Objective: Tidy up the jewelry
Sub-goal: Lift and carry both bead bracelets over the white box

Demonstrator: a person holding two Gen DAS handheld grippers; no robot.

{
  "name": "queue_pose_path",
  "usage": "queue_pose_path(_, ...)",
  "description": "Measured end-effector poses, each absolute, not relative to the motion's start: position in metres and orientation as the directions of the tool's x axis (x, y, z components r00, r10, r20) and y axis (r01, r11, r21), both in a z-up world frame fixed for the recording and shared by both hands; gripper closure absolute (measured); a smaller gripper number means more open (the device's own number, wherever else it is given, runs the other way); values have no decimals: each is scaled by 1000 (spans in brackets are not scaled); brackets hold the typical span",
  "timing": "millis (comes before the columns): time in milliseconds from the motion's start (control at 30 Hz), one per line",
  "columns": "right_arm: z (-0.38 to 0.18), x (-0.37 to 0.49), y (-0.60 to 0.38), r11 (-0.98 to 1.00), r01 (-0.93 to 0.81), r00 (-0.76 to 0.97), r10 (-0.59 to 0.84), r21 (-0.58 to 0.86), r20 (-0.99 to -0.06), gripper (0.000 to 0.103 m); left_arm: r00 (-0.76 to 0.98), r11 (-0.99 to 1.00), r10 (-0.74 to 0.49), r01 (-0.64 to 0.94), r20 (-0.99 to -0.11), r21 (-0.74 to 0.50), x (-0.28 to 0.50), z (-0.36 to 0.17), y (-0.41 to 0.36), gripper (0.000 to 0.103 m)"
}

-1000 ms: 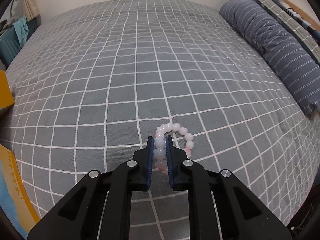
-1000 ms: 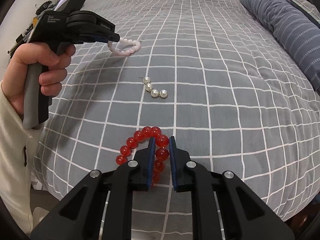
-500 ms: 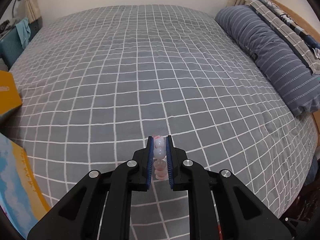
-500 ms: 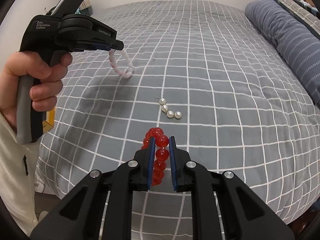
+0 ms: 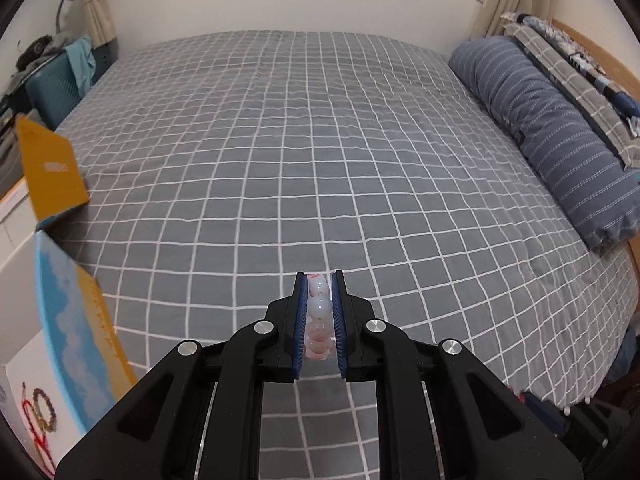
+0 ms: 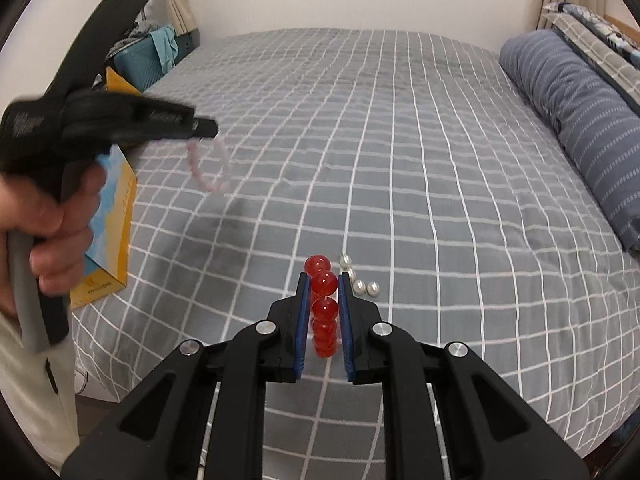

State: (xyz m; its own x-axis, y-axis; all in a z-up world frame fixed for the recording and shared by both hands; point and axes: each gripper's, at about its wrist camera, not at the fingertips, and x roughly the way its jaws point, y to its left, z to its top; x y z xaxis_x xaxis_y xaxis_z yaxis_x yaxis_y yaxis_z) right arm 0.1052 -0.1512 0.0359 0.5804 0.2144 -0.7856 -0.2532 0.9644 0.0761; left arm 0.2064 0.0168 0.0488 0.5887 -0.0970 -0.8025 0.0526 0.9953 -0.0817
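Observation:
My left gripper (image 5: 318,292) is shut on a pale pink bead bracelet (image 5: 319,308) and holds it in the air above the grey checked bedspread (image 5: 320,160); from the right wrist view the bracelet (image 6: 208,168) hangs blurred from that gripper (image 6: 206,128). My right gripper (image 6: 323,292) is shut on a red bead bracelet (image 6: 323,304), lifted off the bed. A short string of silver pearls (image 6: 360,280) lies on the bedspread just beyond the right fingertips. An open yellow and blue box (image 5: 72,328) stands at the bed's left edge with beaded jewelry (image 5: 40,412) inside.
A blue striped pillow (image 5: 560,136) lies along the right side of the bed. The box's yellow lid flap (image 5: 52,172) sticks up at the left. A teal case (image 5: 52,88) with clothes stands beyond the bed's left edge. The box also shows in the right wrist view (image 6: 108,232).
Both grippers have risen from the bed with their bracelets. The pink bracelet has left the bedspread and swings from the left gripper, which has moved toward the box.

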Motion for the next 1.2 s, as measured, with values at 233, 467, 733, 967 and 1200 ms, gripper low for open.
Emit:
queue_pose_path(233,60,118,-134,957,-277,614,244,84,-751,90,612,992,-117,34,-782,-122,181,66,41,91)
queue_pose_path(467,78,136,-110,944,-318,626,280,90,-728,90,653,991,-84,-22,-753,-130,155,88,75,91)
queue_pose_path(733,114,147,-58,908,-408,632,357,97,-688,90,686,987,-27,-98,-727,-129,131,113,113,91)
queue_pose_path(967,137,143,-1,858,-504,609,437,103,-661,90,706,970,45,-201,-707,-139,103,130,155,91)
queue_pose_path(1200,146,129,63,790,-606,557,509,97,-656,90,696,939,148,-322,-703,-122,67,136,203,91)
